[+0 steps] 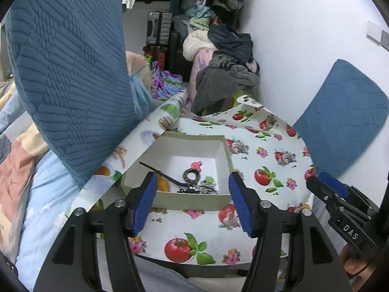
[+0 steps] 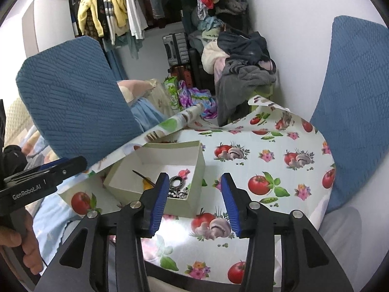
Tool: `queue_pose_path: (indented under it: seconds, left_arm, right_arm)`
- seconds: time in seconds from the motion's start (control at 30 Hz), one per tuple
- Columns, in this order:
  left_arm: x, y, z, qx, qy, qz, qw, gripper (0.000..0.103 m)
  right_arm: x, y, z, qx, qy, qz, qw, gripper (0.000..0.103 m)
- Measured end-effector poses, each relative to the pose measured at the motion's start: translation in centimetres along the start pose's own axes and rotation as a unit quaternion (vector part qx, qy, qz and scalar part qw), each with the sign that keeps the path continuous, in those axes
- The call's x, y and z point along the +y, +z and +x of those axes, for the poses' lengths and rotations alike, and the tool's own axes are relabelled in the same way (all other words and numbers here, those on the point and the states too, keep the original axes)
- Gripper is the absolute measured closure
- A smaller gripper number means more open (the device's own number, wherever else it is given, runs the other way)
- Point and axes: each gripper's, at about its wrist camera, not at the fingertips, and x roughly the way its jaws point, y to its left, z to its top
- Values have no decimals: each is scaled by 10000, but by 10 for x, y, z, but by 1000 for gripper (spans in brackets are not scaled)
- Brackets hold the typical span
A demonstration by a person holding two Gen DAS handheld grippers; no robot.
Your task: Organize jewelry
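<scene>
Left hand-held gripper: 2 blue-padded fingers spread wide apart, nothing between them; poised above the near wall of the box. In the right wrist view it appears at the left edge, held by a bare hand; whether its jaws are apart cannot be told from that angle.

Right hand-held gripper: 2 blue-padded fingers likewise spread, gripping nothing; it hangs over the surface just right of the box, its left finger overlapping the box's near right corner in view. In the left wrist view its tip shows at the right edge.

Box: open, pale cardboard, white inside, standing on the left part of the surface.

Contents of box:
- 1 dark patterned ring-shaped pendant, near the middle.
- 1 heap of silver-and-black chain or beads, against the near wall.
- 1 long black pin or stick, lying diagonally, its near end meeting the heap.
- 1 pink piece, just behind the ring.
- 1 small green piece, right of the ring.
- 1 orange item, near left corner, partly hidden by a finger.

Surface: covered with a cloth printed with tomatoes, mushrooms and flowers; its far edge curls up.

Surroundings: 2 blue quilted chair backs, 1 left, 1 right; piled clothes against the white wall; hanging garments and a suitcase beyond.
</scene>
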Motion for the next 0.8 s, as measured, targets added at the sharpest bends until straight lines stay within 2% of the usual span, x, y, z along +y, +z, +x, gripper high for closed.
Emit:
queue_pose_path:
  seconds: [0.07,0.13,0.33,0.6,0.8]
  left_arm:
    - [3,-2,3,46,67,-58,9999,32]
    - [4,-3,5,54,176,-67,9998,23]
    - [9,-6,11,126,283,-91,9995,22]
    - [7,-9,14,216,279,-62,9994,22]
    - [7,-9,14,250,391,-16,9989,22]
  right_arm:
    - [-1,-1,3,24,-45,-15,10000,49]
    - [-3,-2,7,39,-88,35,9999,29]
    - [-8,-6,17,98,-313,15,9995,5]
    - [-6,-7,22,103,-341,-86,9993,5]
    - [-10,-8,22,123,-360,3,9993,0]
